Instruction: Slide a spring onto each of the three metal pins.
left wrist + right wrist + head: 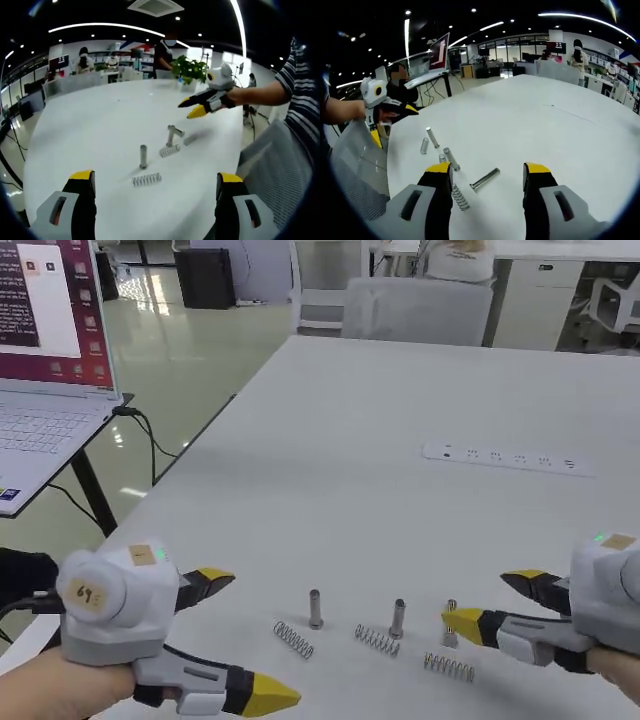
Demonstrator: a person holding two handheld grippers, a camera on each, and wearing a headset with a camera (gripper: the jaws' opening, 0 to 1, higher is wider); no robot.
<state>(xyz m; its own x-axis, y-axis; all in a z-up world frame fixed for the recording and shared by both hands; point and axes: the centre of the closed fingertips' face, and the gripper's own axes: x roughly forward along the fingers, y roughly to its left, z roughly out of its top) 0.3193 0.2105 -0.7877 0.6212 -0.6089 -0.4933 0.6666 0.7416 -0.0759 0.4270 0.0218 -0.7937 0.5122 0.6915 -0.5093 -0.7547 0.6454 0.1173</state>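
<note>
At the near edge of the table (400, 440), both grippers hang just above the surface. The left gripper (240, 635) has its yellow-tipped jaws spread wide with nothing between them. The right gripper (490, 600) is just as wide and just as empty, with one jaw tip close beside the right pin (450, 635).

Between the grippers lie three springs, none of them on a pin yet. These are the left spring (293, 639), the middle spring (377, 640) and the right spring (448, 667). Each is a short coil of fine bright wire lying on its side, just in front of its own pin. The left pin (315, 608) and the middle pin (398, 618) stand upright like the right one. All three are slim, smooth grey metal rods set in a loose row.

The step in hand looks to be the first pickup. A light pinch across the coils near one end would probably serve best, since a hard squeeze could crush the spring or shoot it out sideways. The free end should then be brought square over the pin top and lowered straight down. The pins look narrow-footed and apt to topple, so steadying one low down with the other gripper seems wise.

The table top is matt white and smooth, so a dropped spring may roll. Farther back lies a flat white power strip (505, 457). Off to the left is an open laptop (40, 430), and a pale chair (420, 310) stands at the far edge.
</note>
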